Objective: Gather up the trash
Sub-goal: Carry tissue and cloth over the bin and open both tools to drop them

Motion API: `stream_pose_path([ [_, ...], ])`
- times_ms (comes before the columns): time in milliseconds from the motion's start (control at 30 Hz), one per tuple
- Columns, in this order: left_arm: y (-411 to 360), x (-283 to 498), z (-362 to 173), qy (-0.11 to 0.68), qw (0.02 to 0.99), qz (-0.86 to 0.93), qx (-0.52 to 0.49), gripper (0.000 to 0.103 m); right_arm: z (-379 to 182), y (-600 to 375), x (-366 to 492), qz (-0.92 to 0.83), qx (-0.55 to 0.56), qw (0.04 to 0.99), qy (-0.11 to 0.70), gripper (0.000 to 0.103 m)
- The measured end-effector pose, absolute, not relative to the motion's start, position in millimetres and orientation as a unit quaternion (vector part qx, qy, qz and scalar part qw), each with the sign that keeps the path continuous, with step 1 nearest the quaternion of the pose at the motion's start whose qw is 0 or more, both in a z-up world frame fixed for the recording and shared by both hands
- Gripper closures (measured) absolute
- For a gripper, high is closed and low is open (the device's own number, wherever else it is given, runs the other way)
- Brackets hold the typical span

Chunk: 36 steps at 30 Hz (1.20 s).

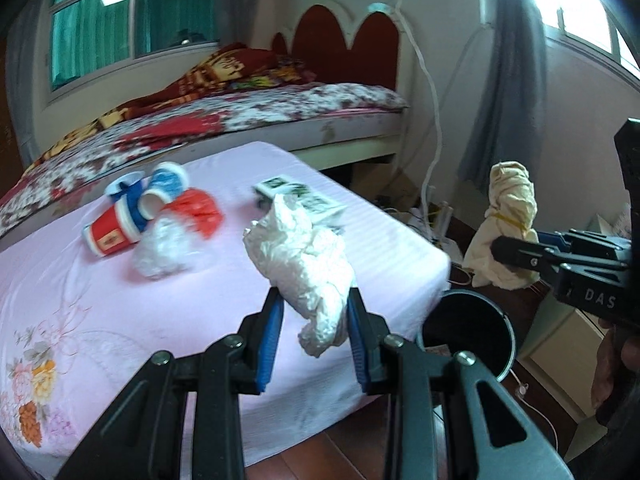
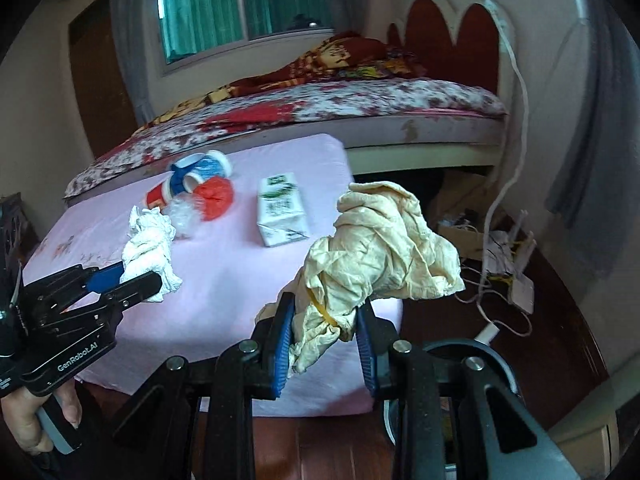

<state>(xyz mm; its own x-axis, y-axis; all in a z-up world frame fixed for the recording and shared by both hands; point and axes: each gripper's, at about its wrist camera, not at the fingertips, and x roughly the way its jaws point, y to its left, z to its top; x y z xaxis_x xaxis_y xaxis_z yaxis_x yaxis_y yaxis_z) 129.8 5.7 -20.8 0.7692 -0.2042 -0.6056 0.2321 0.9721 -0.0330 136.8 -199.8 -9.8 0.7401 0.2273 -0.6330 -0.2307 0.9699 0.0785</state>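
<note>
My left gripper [image 1: 314, 304] is shut on a crumpled white paper wad [image 1: 300, 256], held above the pink table's front right corner; it also shows in the right wrist view [image 2: 150, 244]. My right gripper [image 2: 326, 312] is shut on a cream crumpled cloth wad [image 2: 380, 252] bound with a yellow rubber band, also seen in the left wrist view [image 1: 508, 224]. A dark round trash bin [image 1: 468, 332] stands on the floor below the table corner, under the right gripper. On the table lie red and blue paper cups [image 2: 192, 184], a red bag [image 2: 216, 196], clear plastic [image 1: 164, 252] and a milk carton [image 2: 282, 210].
The pink-covered table [image 1: 120, 320] stands in front of a bed [image 2: 360, 100] with a floral sheet. Cables and boxes [image 2: 500, 248] clutter the wooden floor at right. A curtain [image 1: 508, 80] hangs by the right window.
</note>
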Motion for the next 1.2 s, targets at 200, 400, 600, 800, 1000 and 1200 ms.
stream_pose_path([
  [200, -36, 127, -22, 0.32, 0.934, -0.153, 0.036, 0.07, -16, -237, 126, 0.083, -0.003, 0.935, 0.345, 0.072],
  [400, -74, 126, -28, 0.326, 0.925, -0.189, 0.052, 0.07, -30, -273, 113, 0.053, 0.008, 0.933, 0.357, 0.072],
  [600, -108, 126, -39, 0.335, 0.913, -0.225, 0.063, 0.07, -44, -305, 106, 0.033, 0.017, 0.929, 0.368, 0.072],
  [800, -143, 127, -53, 0.35, 0.889, -0.285, 0.077, 0.07, -58, -326, 101, 0.019, -0.001, 0.926, 0.377, 0.071],
  [1000, -166, 135, -74, 0.371, 0.869, -0.314, 0.089, 0.07, -90, -345, 102, 0.016, -0.018, 0.912, 0.409, 0.071],
  [1200, -183, 151, -96, 0.396, 0.854, -0.323, 0.095, 0.07, -120, -361, 111, 0.02, -0.02, 0.896, 0.442, 0.071],
])
